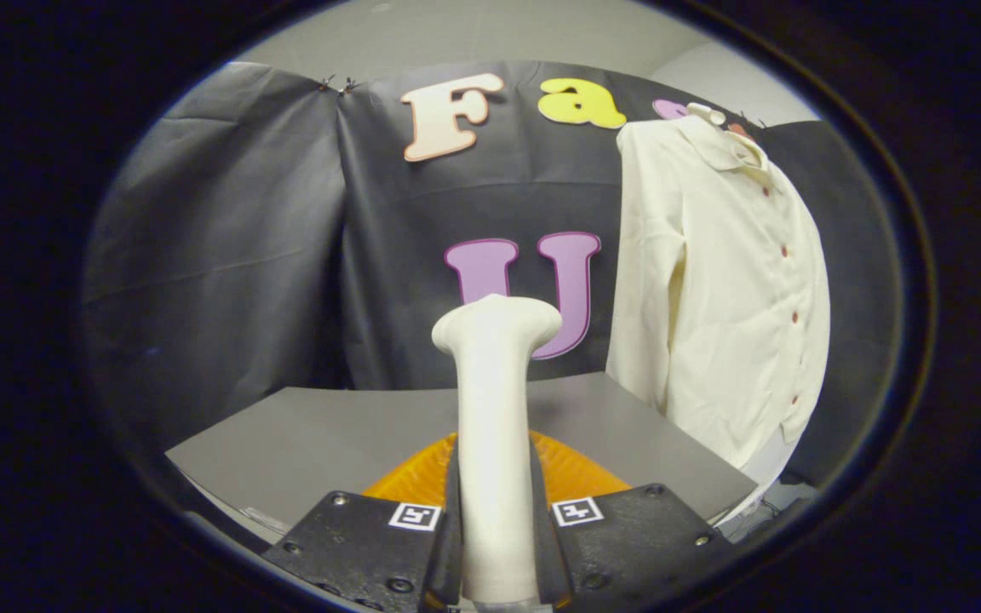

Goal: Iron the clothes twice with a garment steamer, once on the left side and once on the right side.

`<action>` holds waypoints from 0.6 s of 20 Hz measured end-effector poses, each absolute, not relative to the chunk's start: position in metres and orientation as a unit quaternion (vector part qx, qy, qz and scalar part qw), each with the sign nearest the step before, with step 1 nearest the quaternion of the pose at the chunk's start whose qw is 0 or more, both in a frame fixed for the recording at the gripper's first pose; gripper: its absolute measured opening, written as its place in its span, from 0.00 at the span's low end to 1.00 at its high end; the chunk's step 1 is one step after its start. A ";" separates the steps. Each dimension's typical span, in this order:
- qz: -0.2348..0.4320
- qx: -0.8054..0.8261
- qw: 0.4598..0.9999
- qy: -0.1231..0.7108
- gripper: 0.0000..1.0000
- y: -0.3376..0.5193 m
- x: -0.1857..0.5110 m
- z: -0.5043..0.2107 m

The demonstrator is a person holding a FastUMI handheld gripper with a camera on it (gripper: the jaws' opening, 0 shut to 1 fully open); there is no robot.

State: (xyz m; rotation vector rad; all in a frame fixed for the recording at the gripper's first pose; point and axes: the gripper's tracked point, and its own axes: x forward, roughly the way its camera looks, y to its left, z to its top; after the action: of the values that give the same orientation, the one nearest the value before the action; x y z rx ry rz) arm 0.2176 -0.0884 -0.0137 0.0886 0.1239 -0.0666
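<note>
Garment steamer (495, 426), cream, stands upright between the gripper (495, 545) fingers, both pressing its handle, head up top. Cream shirt (729, 289) hangs ahead and off to the right, well apart from the steamer head. Looks like the carry step, neither side ironed yet; next move needs swinging right and bringing the head onto the fabric. Orange base (576, 472) sits below on a grey table (303, 434); black cloth wall (218, 255) behind.

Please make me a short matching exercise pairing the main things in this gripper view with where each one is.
Things:
1. garment steamer
2. shirt
3. orange mat
4. grey table

Places:
A. hanging beyond the fingers, against the black cloth
B. clamped upright between the hand-held gripper fingers
C. carrying the mat
D. lying under the steamer, just ahead of the fingers

Pairs: 1-B, 2-A, 3-D, 4-C
</note>
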 end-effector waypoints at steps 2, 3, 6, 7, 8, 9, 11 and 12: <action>-0.021 0.037 0.998 0.038 0.34 -0.096 0.206 0.004; -0.019 0.028 0.999 0.034 0.34 -0.103 0.202 0.010; -0.013 0.022 1.000 0.002 0.33 -0.128 0.184 0.032; -0.010 0.026 1.000 -0.010 0.33 -0.137 0.180 0.040; -0.008 0.028 0.999 -0.025 0.33 -0.148 0.176 0.050; -0.010 0.027 0.999 -0.036 0.33 -0.160 0.173 0.059; -0.028 0.020 0.998 -0.049 0.33 -0.194 0.170 0.070; -0.038 0.022 0.998 -0.053 0.33 -0.212 0.170 0.073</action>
State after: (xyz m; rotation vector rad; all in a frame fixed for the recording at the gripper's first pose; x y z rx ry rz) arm 0.1699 -0.2119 0.0733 0.0435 -0.1065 -0.0760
